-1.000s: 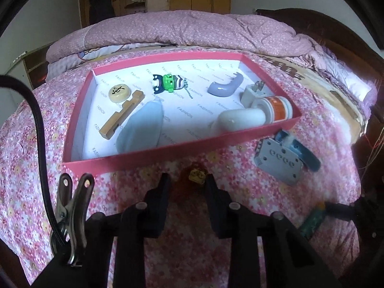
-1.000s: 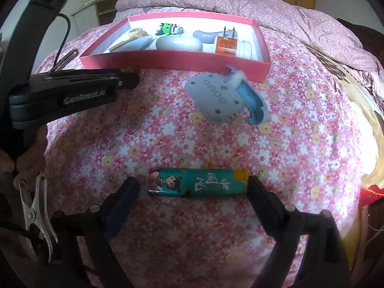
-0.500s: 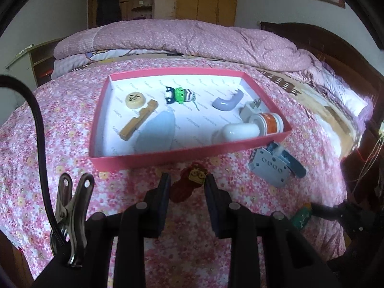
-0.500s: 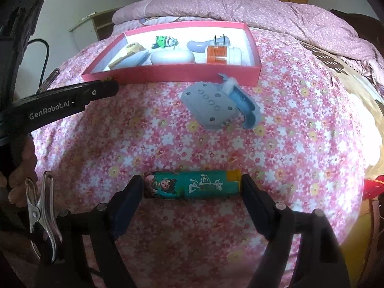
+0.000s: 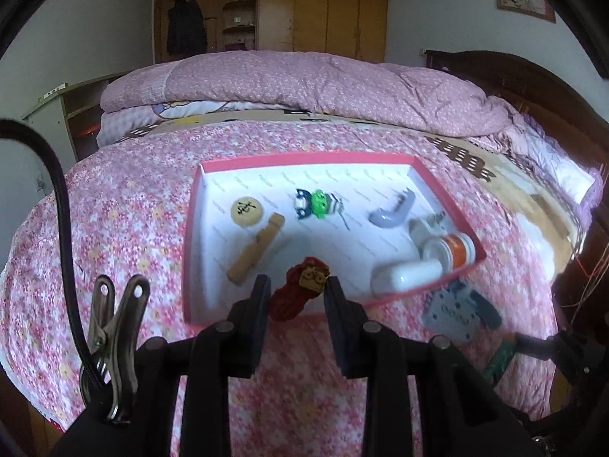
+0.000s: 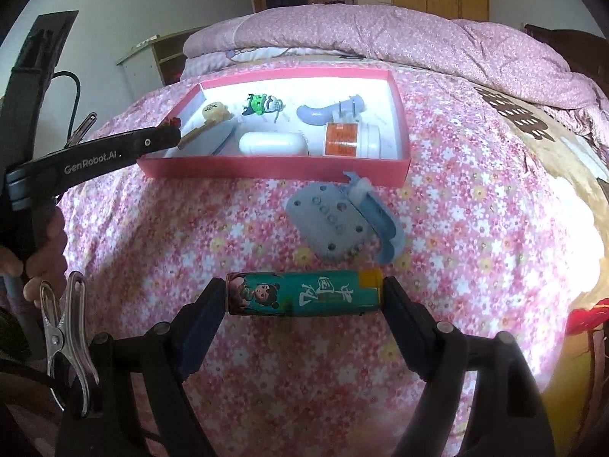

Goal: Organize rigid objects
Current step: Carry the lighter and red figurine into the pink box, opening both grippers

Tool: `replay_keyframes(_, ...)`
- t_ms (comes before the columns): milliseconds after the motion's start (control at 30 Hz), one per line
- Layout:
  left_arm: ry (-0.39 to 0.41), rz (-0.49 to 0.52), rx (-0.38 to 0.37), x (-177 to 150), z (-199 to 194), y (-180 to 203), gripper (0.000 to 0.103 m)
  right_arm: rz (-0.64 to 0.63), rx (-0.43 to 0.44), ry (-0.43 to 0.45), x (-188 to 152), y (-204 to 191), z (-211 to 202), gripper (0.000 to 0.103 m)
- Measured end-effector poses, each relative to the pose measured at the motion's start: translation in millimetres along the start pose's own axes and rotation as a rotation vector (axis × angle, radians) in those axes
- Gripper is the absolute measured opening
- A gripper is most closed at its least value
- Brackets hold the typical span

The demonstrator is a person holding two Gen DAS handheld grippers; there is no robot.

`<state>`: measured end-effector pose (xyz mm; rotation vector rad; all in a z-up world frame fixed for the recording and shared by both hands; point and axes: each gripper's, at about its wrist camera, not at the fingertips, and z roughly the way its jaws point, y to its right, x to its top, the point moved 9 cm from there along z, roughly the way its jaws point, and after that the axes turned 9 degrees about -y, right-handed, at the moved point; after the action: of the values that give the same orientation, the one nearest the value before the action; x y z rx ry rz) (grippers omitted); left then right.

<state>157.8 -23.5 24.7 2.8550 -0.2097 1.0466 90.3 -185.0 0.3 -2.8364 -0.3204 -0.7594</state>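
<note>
My left gripper (image 5: 297, 281) is shut on a small red-brown toy (image 5: 304, 289) with a yellow face, held above the front wall of the pink box (image 5: 186, 236). From the right wrist view that left gripper (image 6: 169, 135) reaches over the box's (image 6: 266, 169) near left corner. My right gripper (image 6: 302, 294) is shut on a teal lighter (image 6: 304, 294) with a cartoon print. Its pads press on the lighter's two ends, above the flowered bedspread. A grey-blue perforated piece (image 6: 331, 224) lies on the bedspread just in front of the box.
The box holds a round wooden game piece (image 5: 246, 211), a wooden clip (image 5: 255, 253), a green figure (image 5: 318, 202), a lavender curved part (image 5: 392, 213), an orange-labelled bottle (image 6: 344, 139) and a white capsule (image 6: 272, 144). A folded pink quilt (image 5: 304, 80) lies behind. A hand (image 6: 45, 251) holds the left gripper.
The right jaws closed onto the lighter's ends and lifted it. The left gripper rose with the toy, from the bedspread to over the box's front wall.
</note>
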Motion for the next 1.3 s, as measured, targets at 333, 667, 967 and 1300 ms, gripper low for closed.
replay_keyframes(333,0.0,-0.02,-0.012,32,14,-5,0.03,0.004,-0.005,0.073,58,9,-11,0.082)
replay_keyframes(667,-0.016,-0.026,-0.022,58,42,-7,0.03,-0.01,-0.013,0.097,113,13,1,0.082)
replay_keyframes(967,-0.021,-0.05,-0.026,82,69,-15,0.03,0.025,0.016,0.066,156,25,33,0.082)
replay_keyframes(1300,-0.033,-0.059,-0.025,91,90,-22,0.03,0.034,-0.007,0.057,188,38,59,0.082)
